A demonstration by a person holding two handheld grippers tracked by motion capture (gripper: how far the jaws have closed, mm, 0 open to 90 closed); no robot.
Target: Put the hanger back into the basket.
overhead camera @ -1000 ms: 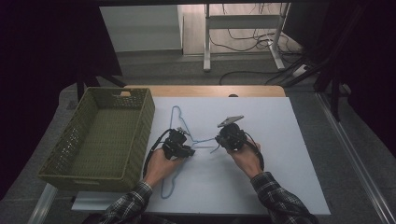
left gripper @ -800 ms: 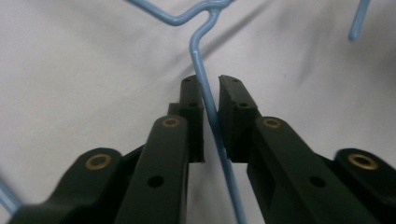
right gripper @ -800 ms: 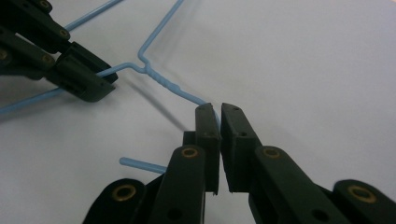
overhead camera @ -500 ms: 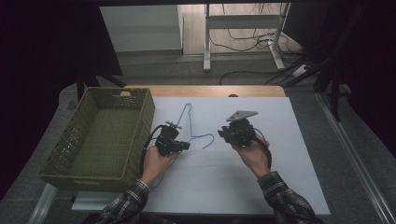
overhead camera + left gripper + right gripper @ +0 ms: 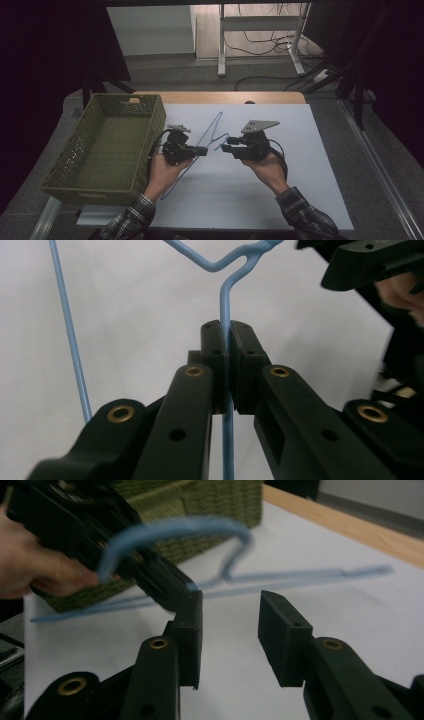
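A thin blue wire hanger [image 5: 212, 127] is held slantwise over the white table top [image 5: 310, 165], its hook [image 5: 175, 530] blurred in the right gripper view. My left gripper [image 5: 204, 150] is shut on the hanger's wire [image 5: 227, 335] just below the neck, the wire running straight between its jaws. My right gripper [image 5: 226, 142] faces it from the right, a short way from the hook. Its jaws stand open [image 5: 230, 610] with nothing between them, and the hook and the left gripper [image 5: 75, 520] lie just ahead.
A green woven basket [image 5: 150, 122] stands at the table's left side, close beside my left hand; its inside is bare. A wooden strip [image 5: 220, 97] runs along the table's far edge. Desk legs and cables lie on the floor beyond.
My left gripper has lifted the hanger and swung it, so the top now points up and right. My right gripper drew away to the right and rose slightly.
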